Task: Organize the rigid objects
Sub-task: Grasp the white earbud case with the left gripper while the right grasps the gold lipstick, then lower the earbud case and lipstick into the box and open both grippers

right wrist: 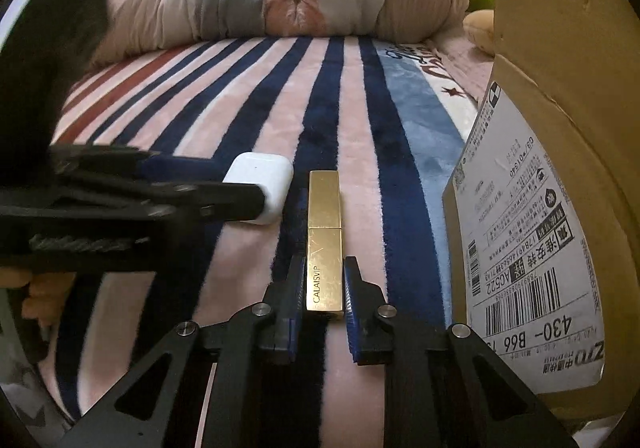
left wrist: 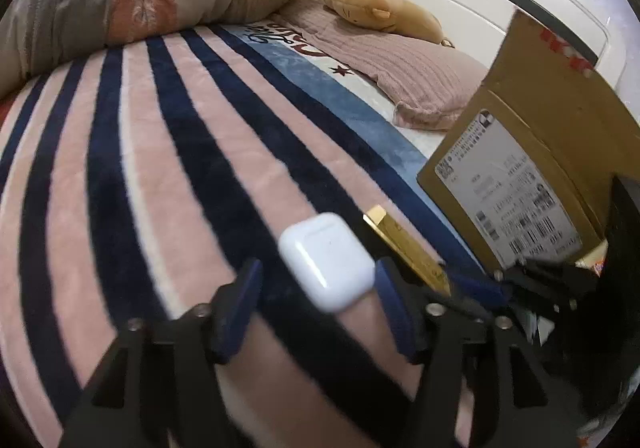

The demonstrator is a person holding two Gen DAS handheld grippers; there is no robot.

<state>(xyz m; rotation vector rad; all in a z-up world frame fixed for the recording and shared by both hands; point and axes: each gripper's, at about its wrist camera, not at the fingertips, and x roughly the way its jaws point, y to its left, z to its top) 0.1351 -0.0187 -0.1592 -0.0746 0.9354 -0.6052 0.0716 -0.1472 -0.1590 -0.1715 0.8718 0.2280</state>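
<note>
Right gripper [right wrist: 323,284]: jaws set close on either flank of the gold lipstick tube [right wrist: 325,240], gripping only its near end — whether they truly pinch it cannot be told. Left gripper [left wrist: 316,290]: jaws apart, straddling the white earbud case [left wrist: 326,260]; the right pad touches it, the left stands clear. Both objects lie on the striped blanket [left wrist: 160,152] of the bed, the cardboard box [right wrist: 560,168] just to the right. Risks: the long tube, held at one end, may pivot or slip; the smooth rounded case may squirt out under an off-centre closure — soft bedding lets either sink or tilt.
</note>
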